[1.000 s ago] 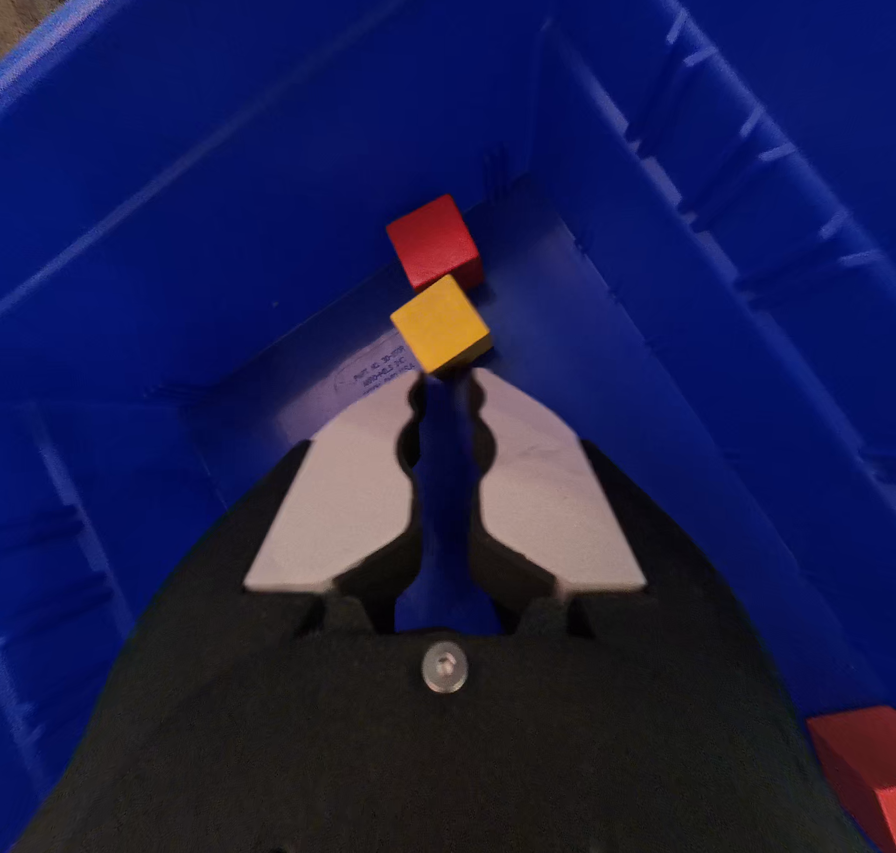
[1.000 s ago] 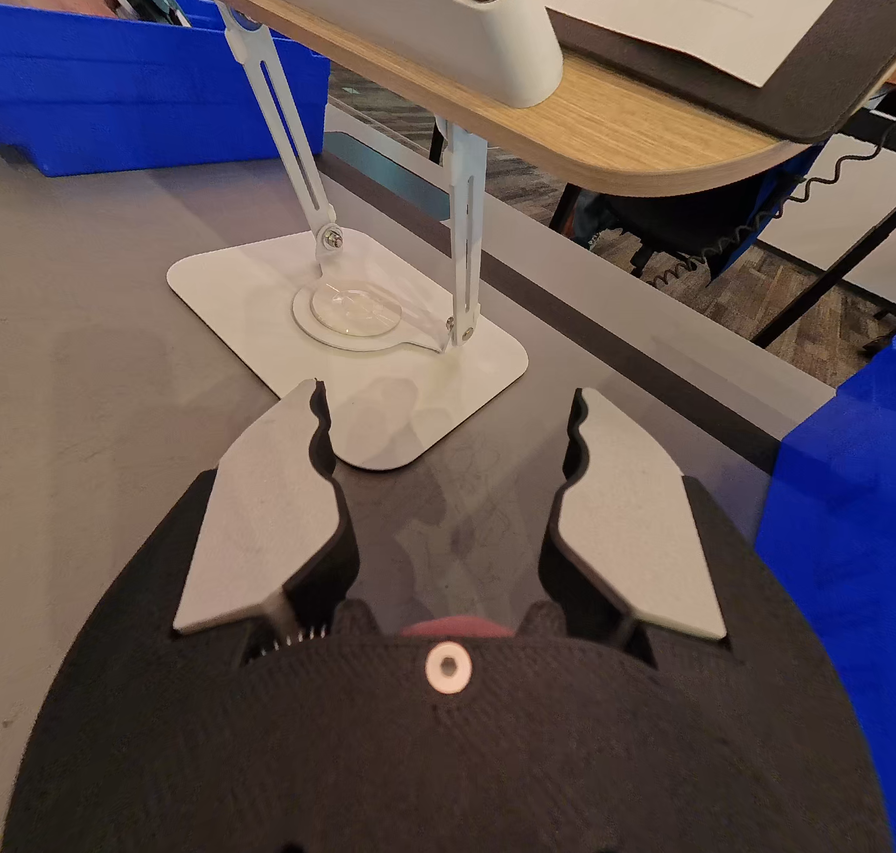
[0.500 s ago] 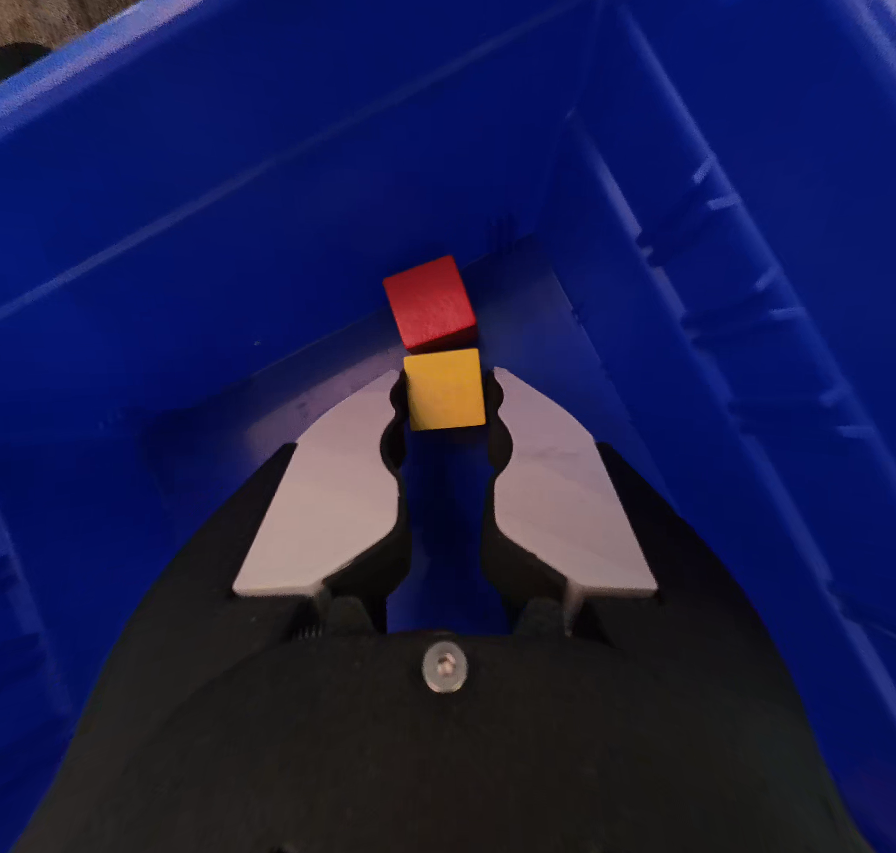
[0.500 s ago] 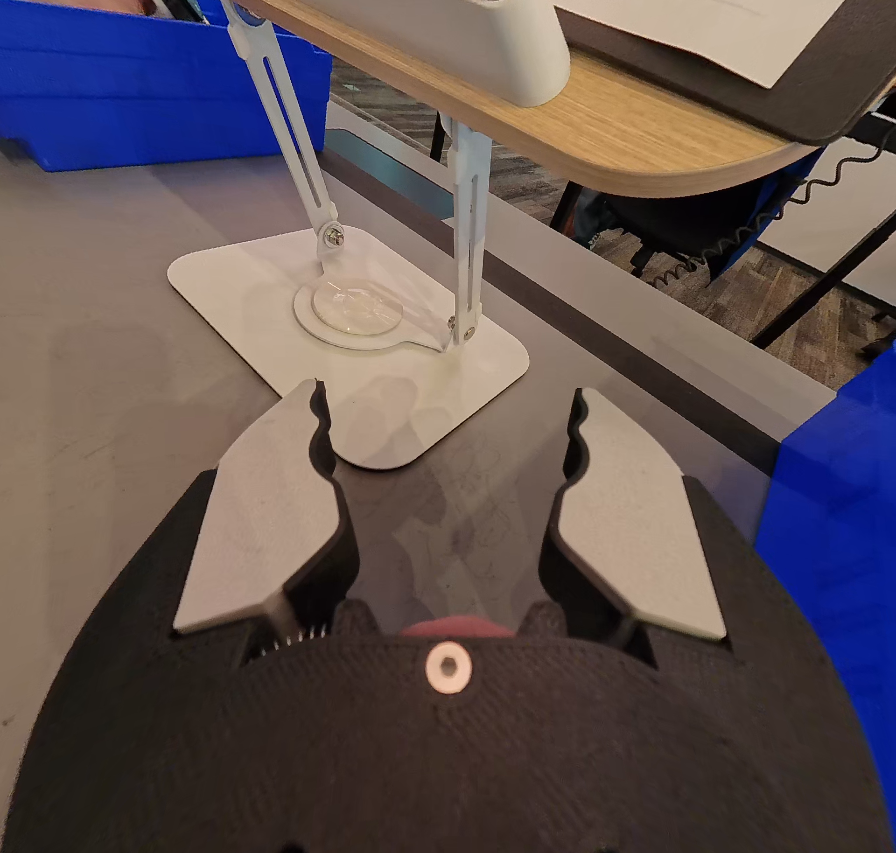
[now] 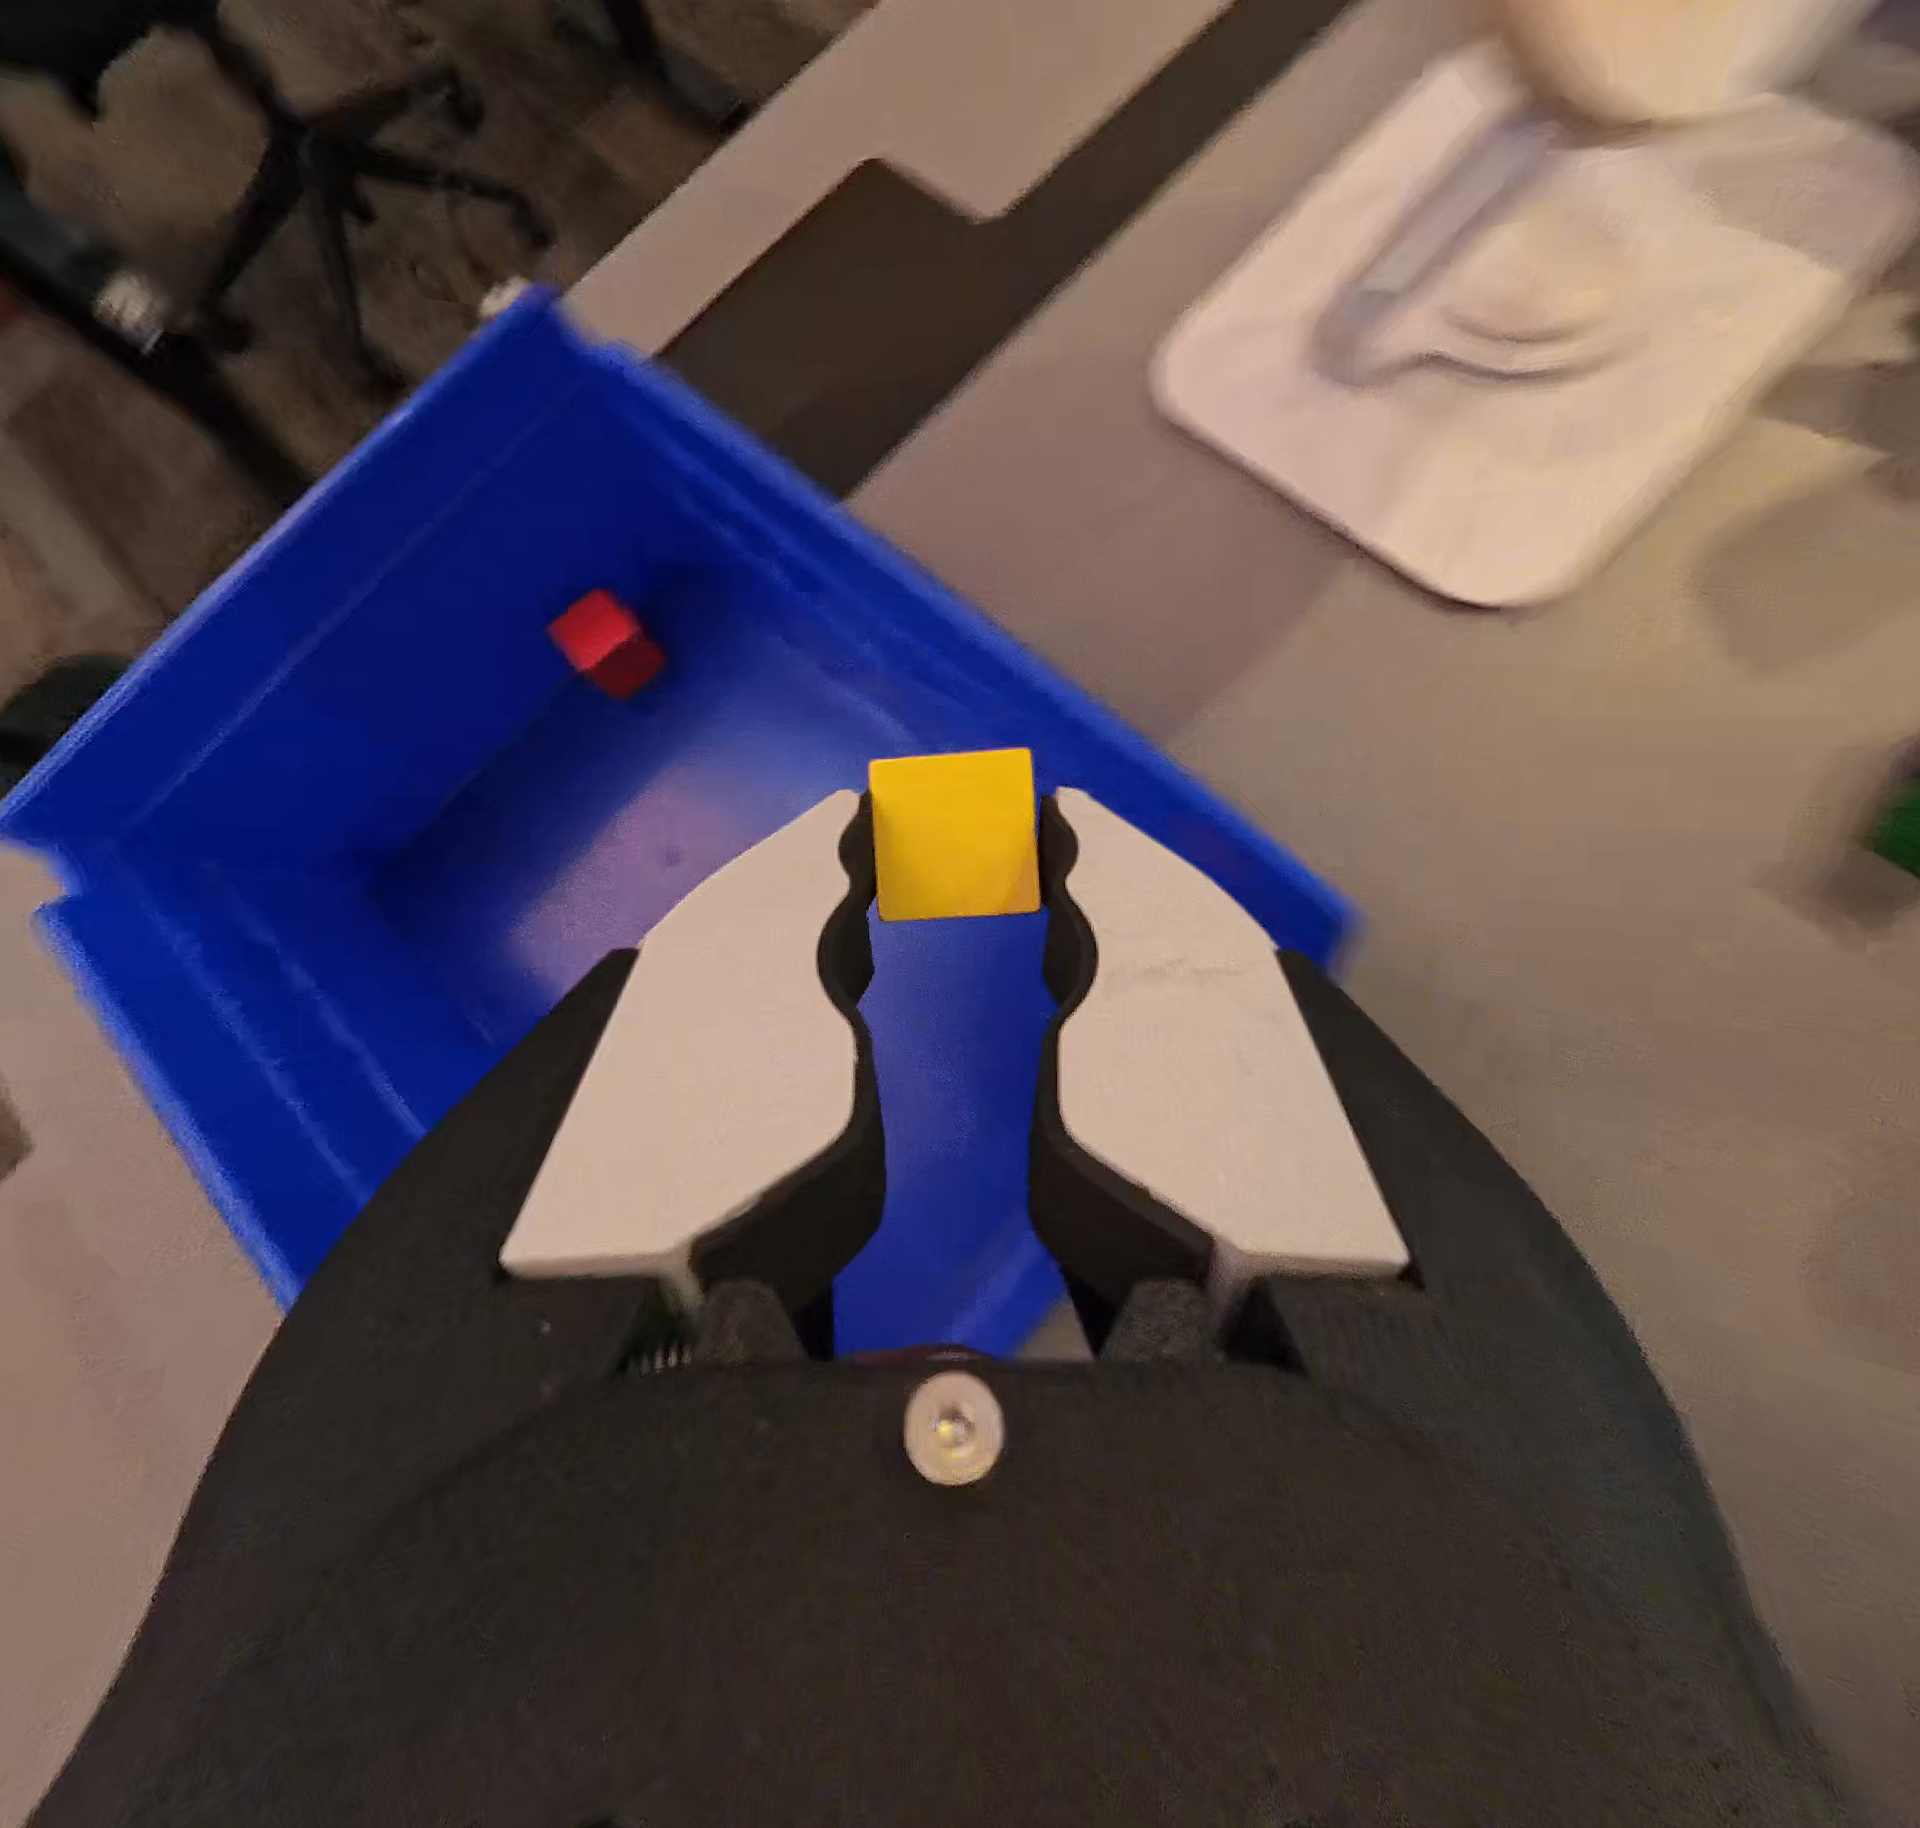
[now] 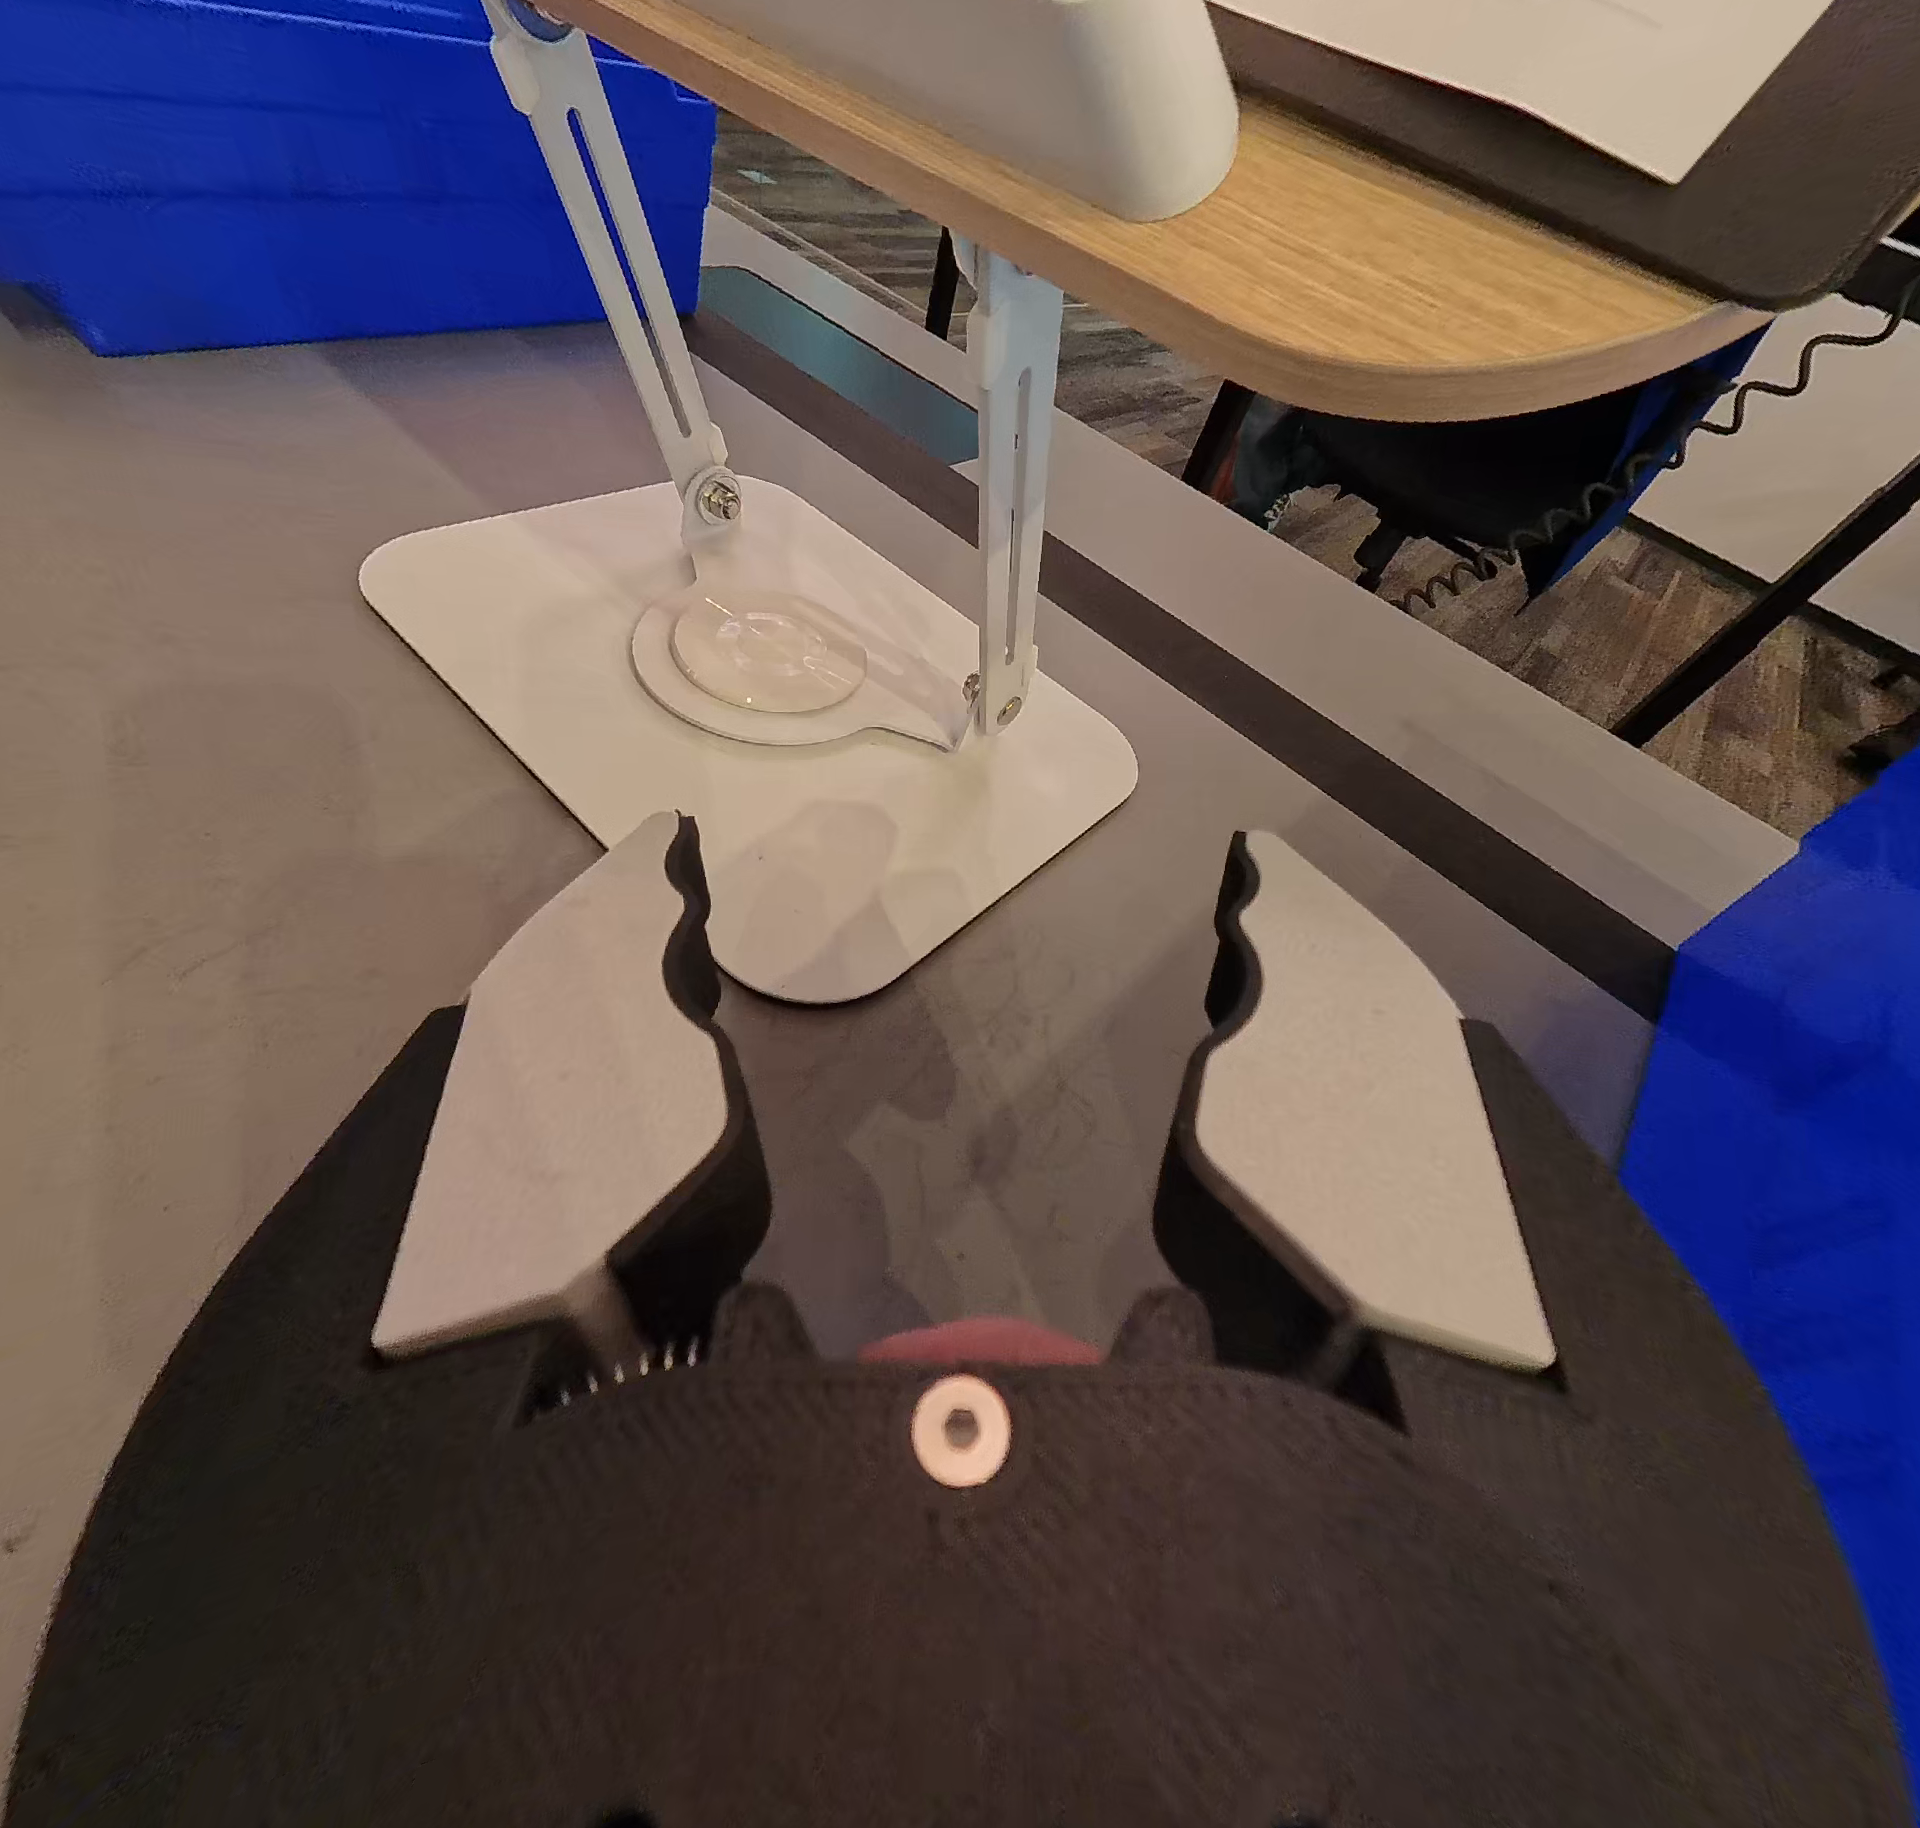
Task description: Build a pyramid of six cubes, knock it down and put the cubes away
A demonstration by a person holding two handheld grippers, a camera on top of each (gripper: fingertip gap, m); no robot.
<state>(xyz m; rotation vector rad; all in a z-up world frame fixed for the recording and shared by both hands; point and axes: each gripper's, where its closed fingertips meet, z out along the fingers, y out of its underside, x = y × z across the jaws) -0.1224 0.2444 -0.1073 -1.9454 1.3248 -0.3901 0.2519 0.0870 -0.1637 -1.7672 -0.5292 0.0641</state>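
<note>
My left gripper (image 5: pixel 954 822) is shut on a yellow cube (image 5: pixel 954 833) and holds it in the air above the near wall of a blue bin (image 5: pixel 312 947). A red cube (image 5: pixel 606 642) lies on the bin's floor near its far corner. My right gripper (image 6: pixel 961 833) is open and empty, low over the grey table (image 6: pixel 208 739), pointing at a white stand base (image 6: pixel 748 698). No cube shows in the right wrist view.
A white stand (image 5: pixel 1538 376) with two slotted legs carries a wooden board (image 6: pixel 1247 251) over the table. A blue bin (image 6: pixel 260 168) stands at the back left, another blue bin's wall (image 6: pixel 1808 1155) at the right. A green object (image 5: pixel 1901 833) shows blurred at the right edge. Left tips to right tips: about 40 cm.
My left gripper closed on the yellow cube inside the bin and lifted it up and out, leaving the red cube behind. The right gripper has stayed still and open.
</note>
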